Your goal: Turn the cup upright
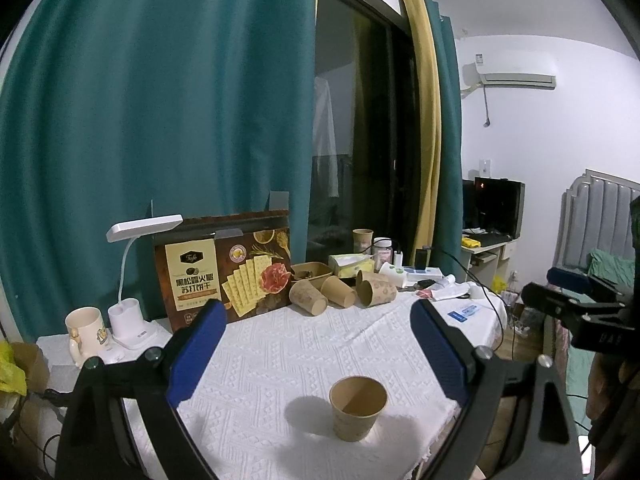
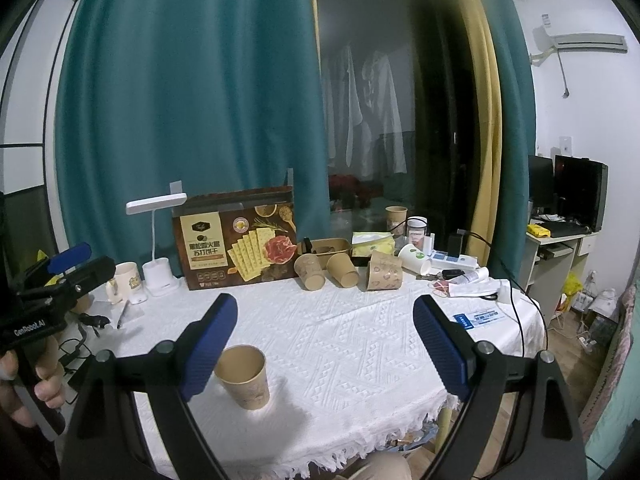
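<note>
A brown paper cup (image 1: 358, 408) stands upright, mouth up, on the white tablecloth (image 1: 280, 360) near the front edge. My left gripper (image 1: 318, 306) is open above it; the cup sits low between the two blue fingers and touches neither pad. In the right wrist view the same cup (image 2: 244, 376) stands beside the left blue finger (image 2: 208, 344), which partly covers it. My right gripper (image 2: 326, 302) is open with nothing in it. Several more brown cups (image 2: 343, 270) lie on their sides at the back of the table.
A cracker box (image 2: 240, 244), a white desk lamp (image 2: 158, 240), a mug (image 2: 126, 280), a tissue box (image 2: 372, 244), a white cup (image 2: 414, 258) and cables crowd the back. A hand (image 2: 48, 384) holds the left gripper's handle. The table edge (image 2: 360, 452) is close.
</note>
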The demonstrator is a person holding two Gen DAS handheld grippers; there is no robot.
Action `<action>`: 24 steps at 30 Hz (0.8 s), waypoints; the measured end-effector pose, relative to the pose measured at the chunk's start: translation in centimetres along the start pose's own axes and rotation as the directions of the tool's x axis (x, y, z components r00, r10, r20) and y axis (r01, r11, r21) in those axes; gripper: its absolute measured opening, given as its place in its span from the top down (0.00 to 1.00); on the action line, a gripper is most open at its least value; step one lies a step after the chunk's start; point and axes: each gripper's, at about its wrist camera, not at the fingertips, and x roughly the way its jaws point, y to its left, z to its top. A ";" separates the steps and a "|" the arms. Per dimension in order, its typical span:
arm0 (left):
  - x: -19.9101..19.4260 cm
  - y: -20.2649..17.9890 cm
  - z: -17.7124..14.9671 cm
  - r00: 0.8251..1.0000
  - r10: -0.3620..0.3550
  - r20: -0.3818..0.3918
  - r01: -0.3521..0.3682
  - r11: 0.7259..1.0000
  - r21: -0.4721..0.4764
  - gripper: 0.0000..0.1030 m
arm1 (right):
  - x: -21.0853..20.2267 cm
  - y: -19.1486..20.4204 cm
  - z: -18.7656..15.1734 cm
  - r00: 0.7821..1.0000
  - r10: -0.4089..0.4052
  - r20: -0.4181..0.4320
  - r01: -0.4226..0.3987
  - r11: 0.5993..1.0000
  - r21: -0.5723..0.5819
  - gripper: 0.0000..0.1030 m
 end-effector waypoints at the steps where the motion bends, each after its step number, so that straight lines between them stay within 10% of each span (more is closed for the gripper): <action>1: 0.0 0.0 0.0 1.000 0.000 0.002 0.000 1.000 0.000 0.09 | 0.0 0.0 0.0 1.000 0.001 0.000 -0.001 1.000 -0.002 0.14; 24: -0.1 -0.1 0.2 1.000 0.001 0.004 -0.001 1.000 0.000 0.09 | 0.0 -0.1 0.0 1.000 0.001 -0.003 -0.001 1.000 0.002 0.14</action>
